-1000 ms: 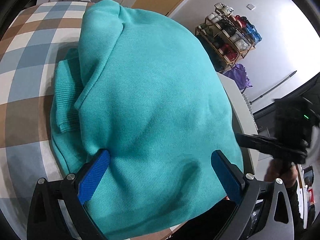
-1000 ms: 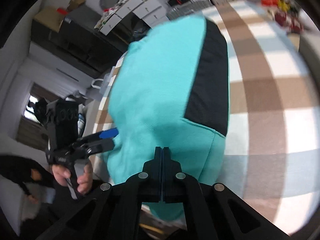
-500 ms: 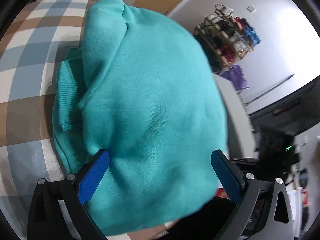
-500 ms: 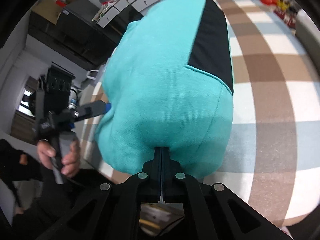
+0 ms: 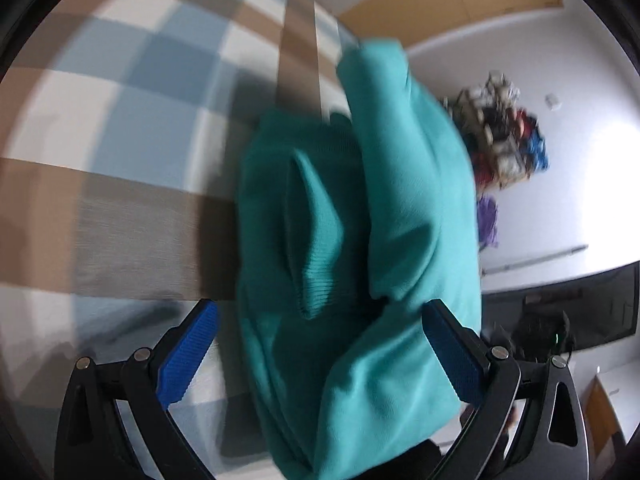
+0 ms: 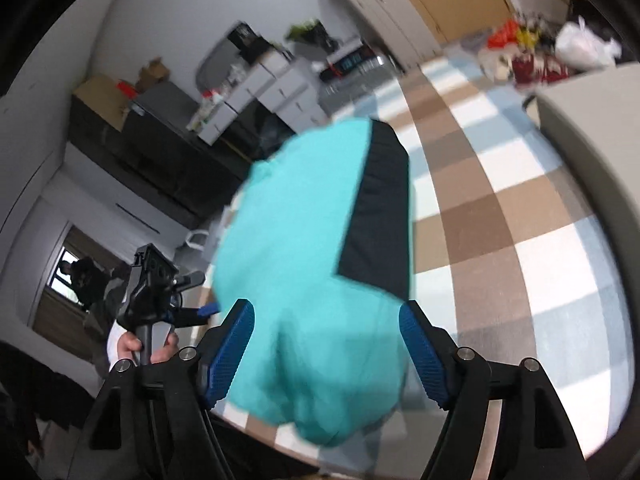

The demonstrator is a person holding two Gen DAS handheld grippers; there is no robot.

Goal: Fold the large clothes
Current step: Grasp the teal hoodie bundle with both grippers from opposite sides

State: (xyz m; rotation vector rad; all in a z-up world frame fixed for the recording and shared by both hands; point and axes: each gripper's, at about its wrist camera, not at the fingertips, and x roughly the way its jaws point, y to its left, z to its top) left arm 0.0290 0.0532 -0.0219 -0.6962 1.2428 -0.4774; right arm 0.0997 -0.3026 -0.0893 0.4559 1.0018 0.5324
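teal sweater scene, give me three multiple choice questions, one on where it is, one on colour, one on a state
1. Where does the teal sweater lie?
A. on the checked cloth
B. on a chair
C. on the floor

2. What colour is the sweater's contrasting panel?
A. red
B. black
C. white

3. How does the right gripper stand?
A. clamped on the sweater
B. jaws apart, off the fabric
C. out of sight

Answers: 1 A, checked squares surround it; 2 B, a dark panel runs along one side; 3 B, its blue pads stand apart, opening.
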